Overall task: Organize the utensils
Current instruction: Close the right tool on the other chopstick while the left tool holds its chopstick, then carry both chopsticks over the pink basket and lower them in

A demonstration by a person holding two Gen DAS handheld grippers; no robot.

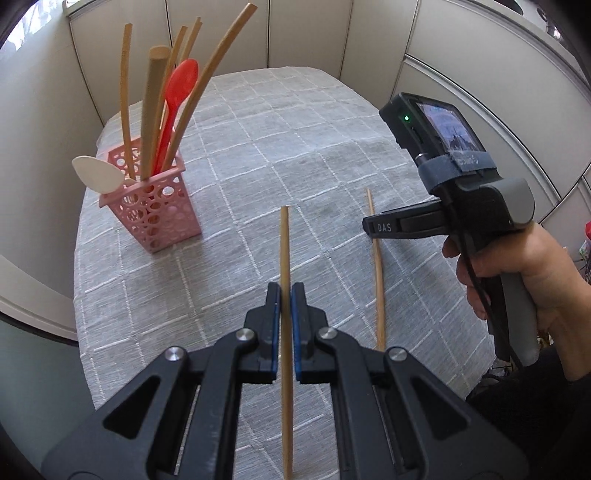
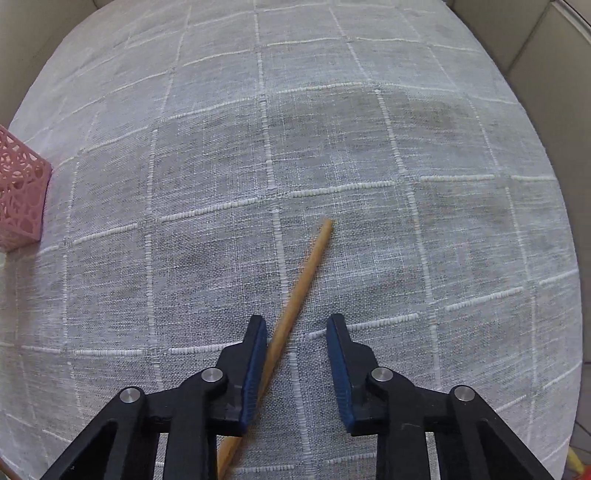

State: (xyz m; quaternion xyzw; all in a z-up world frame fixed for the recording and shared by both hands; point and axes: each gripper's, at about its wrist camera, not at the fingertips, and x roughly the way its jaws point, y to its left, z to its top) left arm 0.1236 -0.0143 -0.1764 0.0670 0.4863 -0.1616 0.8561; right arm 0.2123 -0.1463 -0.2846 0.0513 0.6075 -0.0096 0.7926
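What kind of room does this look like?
Probably a home kitchen or dining corner: a table under a grey checked tablecloth, a pink utensil holder with chopsticks and spoons, and pale cabinet doors behind.

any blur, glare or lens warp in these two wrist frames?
Left wrist view: sharp, strong fisheye bowing the cabinets; no glare. Right wrist view: tablecloth crisp with soft shadow patches, chopstick tip slightly blurred, edges bulge.
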